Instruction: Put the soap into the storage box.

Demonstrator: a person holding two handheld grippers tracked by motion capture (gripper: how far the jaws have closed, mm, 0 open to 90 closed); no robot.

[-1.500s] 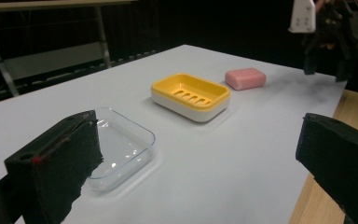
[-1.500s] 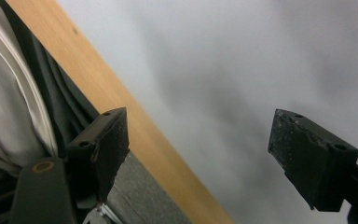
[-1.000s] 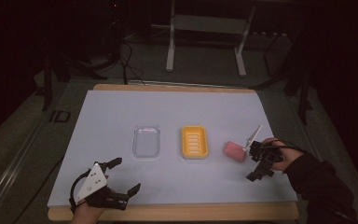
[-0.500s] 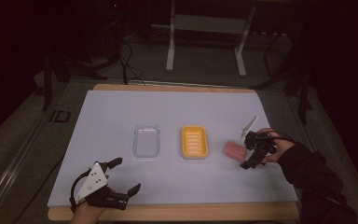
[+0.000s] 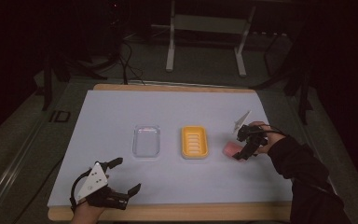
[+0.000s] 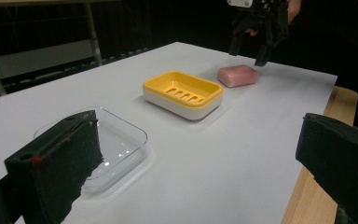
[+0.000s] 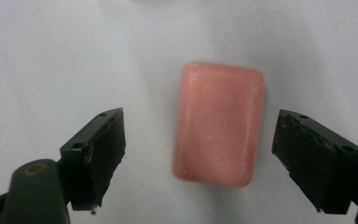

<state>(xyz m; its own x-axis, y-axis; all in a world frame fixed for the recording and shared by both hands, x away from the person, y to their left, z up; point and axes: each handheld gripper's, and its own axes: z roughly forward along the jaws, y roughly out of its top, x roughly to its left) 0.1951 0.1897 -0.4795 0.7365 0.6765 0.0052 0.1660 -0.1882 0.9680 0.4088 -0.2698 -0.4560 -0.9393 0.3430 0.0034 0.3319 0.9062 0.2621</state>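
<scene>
The worktop [image 5: 121, 112] carries a smooth, matt pale sheet, with a bare wooden edge showing at six o'clock. The clear tray [image 5: 147, 141] looks like glossy transparent plastic. At three o'clock from it, the yellow soap dish [image 5: 194, 142] is smooth plastic with a soft sheen, on a white base. The pink soap bar [image 7: 218, 135] has a waxy, faintly scuffed surface. The fingers [image 7: 98, 154] of the right gripper [image 7: 212, 161] are matt black with a rough, perhaps rubbery face; the left gripper [image 6: 205, 168] looks the same.
</scene>
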